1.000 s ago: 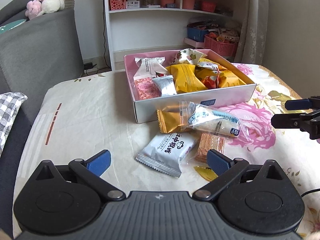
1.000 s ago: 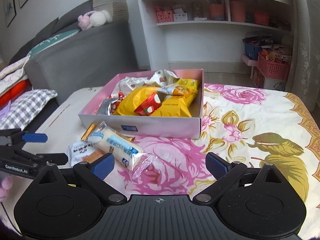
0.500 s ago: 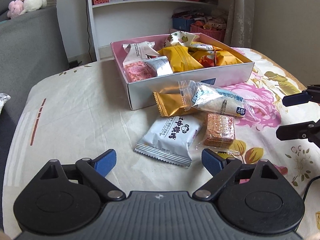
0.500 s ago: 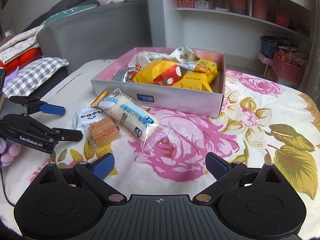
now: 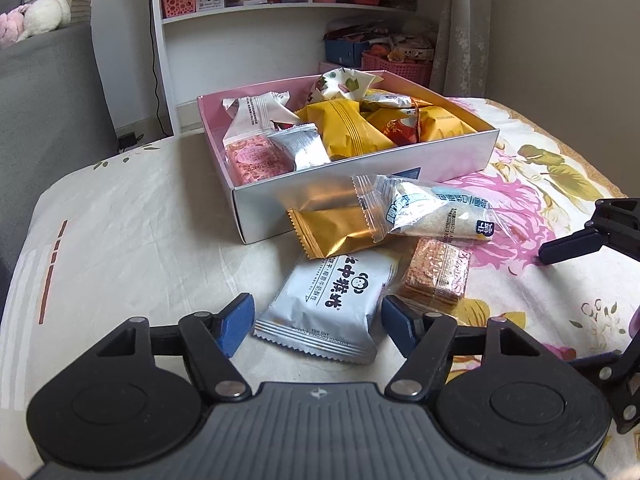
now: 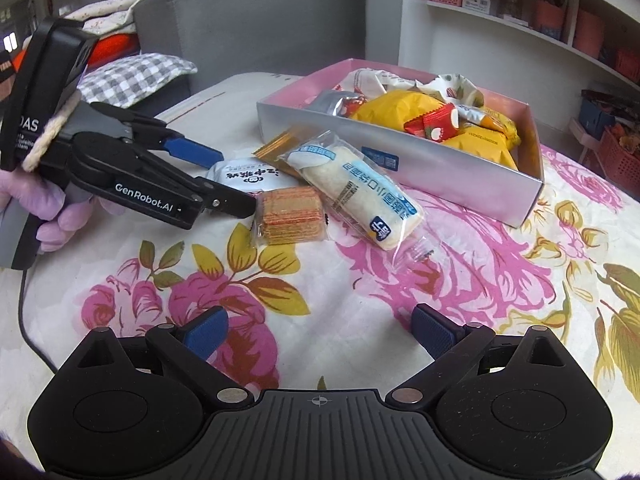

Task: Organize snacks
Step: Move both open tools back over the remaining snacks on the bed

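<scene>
Closing in on the loose snacks, the left gripper [image 5: 316, 326] sits low over the floral tablecloth [image 6: 460, 280] with its blue pads on either side of the near end of the white biscuit packet [image 5: 332, 304]; its jaws have just been narrowing, and the packet lies between them, though a sliver of cloth shows at each pad, so no grip yet. Seen from the right wrist, that same left gripper [image 6: 234, 180] reaches in from the left edge, held by a hand in a lilac glove [image 6: 48, 208], its lower finger tip right against the clear-wrapped stack of orange crackers [image 6: 290, 216].

Over to the pile: the crackers lie just beside the white packet, touching its right edge. Behind them the gold foil packet [image 5: 332, 228] rests flat against the front wall of the pink box [image 5: 360, 200], and the long clear-wrapped rice roll with the blue label [image 5: 436, 216] lies across its right end.

And the box itself is already well stocked: yellow packets [image 5: 348, 128], a silver sachet [image 5: 302, 148], a pink sweet bar [image 5: 256, 158] and a white wrapper [image 5: 252, 112] at the left end, red-and-white pieces further back.

The right gripper [image 6: 320, 330] hangs above the pink roses on the cloth, jaws standing wide with nothing between them, well short of the roll and clear of the pile. A white shelf unit [image 5: 240, 20] stands behind the table.
</scene>
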Demonstrator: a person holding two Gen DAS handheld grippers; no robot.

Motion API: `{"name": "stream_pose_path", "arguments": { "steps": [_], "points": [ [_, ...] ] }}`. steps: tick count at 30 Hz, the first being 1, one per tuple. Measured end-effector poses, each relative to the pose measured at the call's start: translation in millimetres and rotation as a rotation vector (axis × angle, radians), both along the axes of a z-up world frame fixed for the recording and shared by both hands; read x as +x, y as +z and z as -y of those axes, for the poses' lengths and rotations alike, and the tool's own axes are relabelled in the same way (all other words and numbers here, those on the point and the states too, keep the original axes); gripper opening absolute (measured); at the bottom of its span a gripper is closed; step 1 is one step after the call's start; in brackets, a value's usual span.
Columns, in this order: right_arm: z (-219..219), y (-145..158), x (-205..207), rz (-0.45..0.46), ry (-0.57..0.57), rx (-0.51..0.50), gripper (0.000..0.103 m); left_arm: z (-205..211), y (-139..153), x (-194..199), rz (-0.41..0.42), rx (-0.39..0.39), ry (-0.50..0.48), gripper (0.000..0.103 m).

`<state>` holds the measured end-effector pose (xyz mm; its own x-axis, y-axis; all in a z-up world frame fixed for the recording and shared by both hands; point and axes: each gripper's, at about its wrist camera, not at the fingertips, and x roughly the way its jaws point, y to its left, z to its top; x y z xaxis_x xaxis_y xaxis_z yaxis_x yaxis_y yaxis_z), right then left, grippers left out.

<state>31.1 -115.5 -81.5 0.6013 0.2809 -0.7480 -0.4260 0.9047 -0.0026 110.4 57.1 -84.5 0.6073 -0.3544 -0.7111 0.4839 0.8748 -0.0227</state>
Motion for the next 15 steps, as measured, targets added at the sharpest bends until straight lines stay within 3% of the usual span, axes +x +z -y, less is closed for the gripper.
{"name": "stream_pose_path", "arguments": {
  "steps": [4,15],
  "points": [
    [-7,-1,1,0.018,0.021,-0.017,0.1,2,1,-3,0.001,0.012,-0.001,0.057],
    [-22,0,10,0.021,0.043,-0.004,0.1,1,8,-12,-0.052,0.086,0.063,0.056]
  ]
}}
